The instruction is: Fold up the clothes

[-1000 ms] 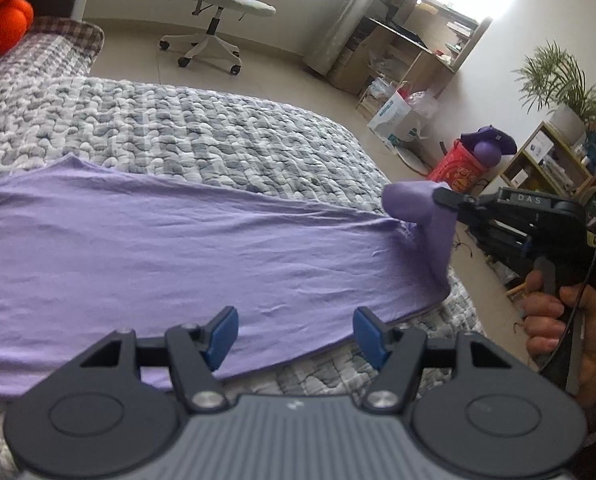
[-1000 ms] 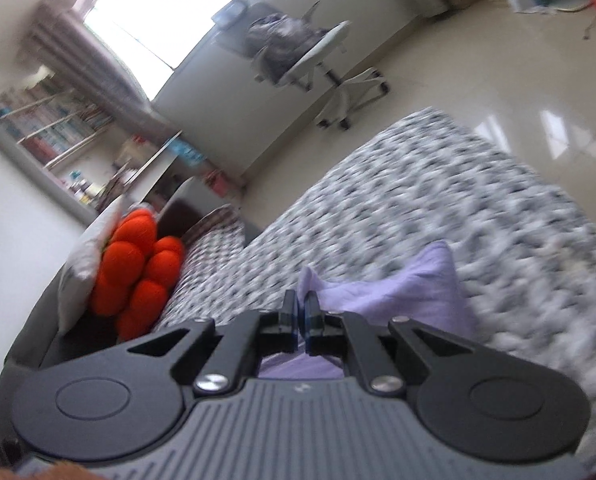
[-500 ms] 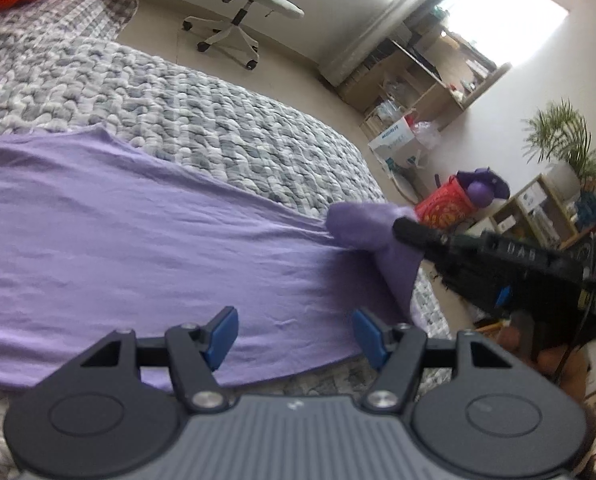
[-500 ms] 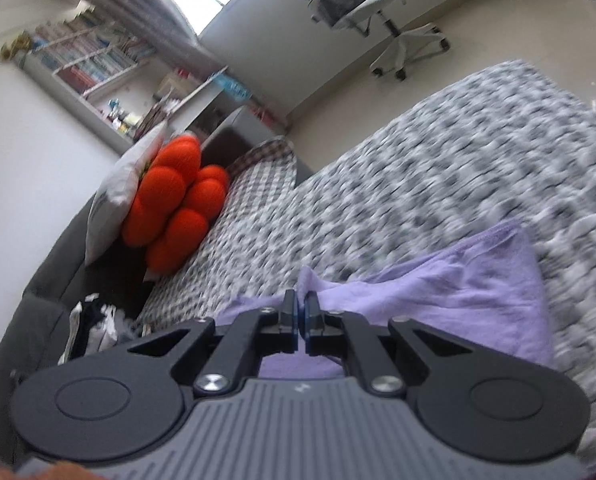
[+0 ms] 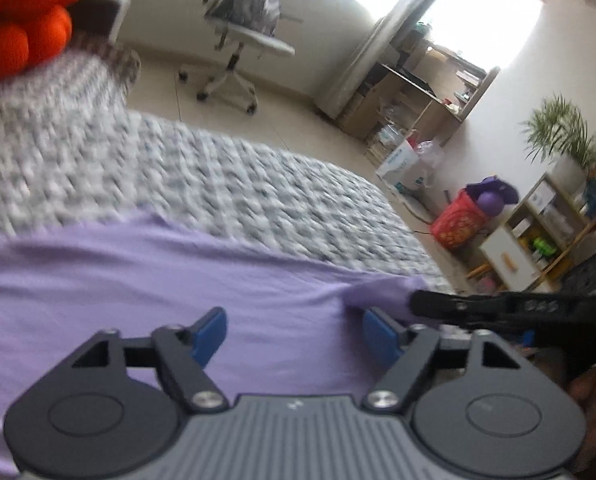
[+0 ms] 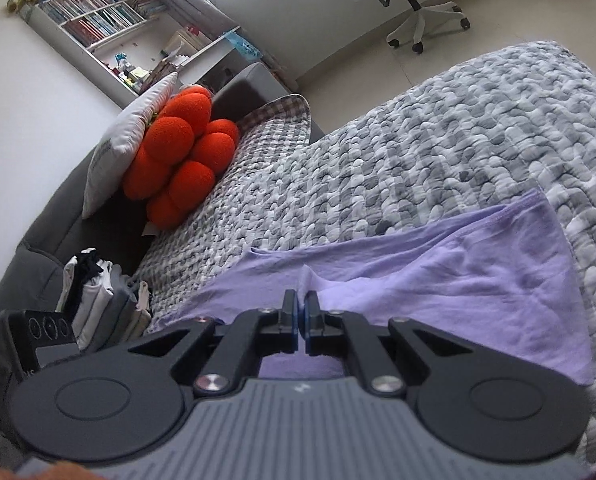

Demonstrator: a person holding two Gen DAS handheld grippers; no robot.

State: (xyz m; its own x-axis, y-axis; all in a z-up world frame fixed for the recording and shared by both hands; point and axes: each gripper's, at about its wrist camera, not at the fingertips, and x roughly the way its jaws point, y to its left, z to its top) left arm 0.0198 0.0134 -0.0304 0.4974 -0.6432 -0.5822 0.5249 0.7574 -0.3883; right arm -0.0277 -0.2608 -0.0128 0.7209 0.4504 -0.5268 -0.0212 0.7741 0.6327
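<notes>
A lilac garment (image 5: 145, 280) lies spread on the grey quilted bed (image 5: 237, 184). My left gripper (image 5: 293, 334) hovers open just above it, blue pads apart, nothing between them. In the left wrist view the right gripper (image 5: 416, 304) comes in from the right, shut on a bunched end of the garment and lifting it over the flat part. From the right wrist view the right gripper (image 6: 301, 310) has its fingers pressed together on a fold of the lilac garment (image 6: 458, 280), which drapes away to the right.
Orange plush cushion (image 6: 177, 152) and white pillow (image 6: 121, 140) sit at the head of the bed. A stack of folded clothes (image 6: 101, 300) stands at the left. White office chair (image 5: 241, 48), red basket (image 5: 458, 220), shelf with plant (image 5: 554, 216) stand on the floor.
The right gripper has carried the held end of the garment leftward over the flat part, close to my left gripper. The left gripper has stayed open and tilted its view upward.
</notes>
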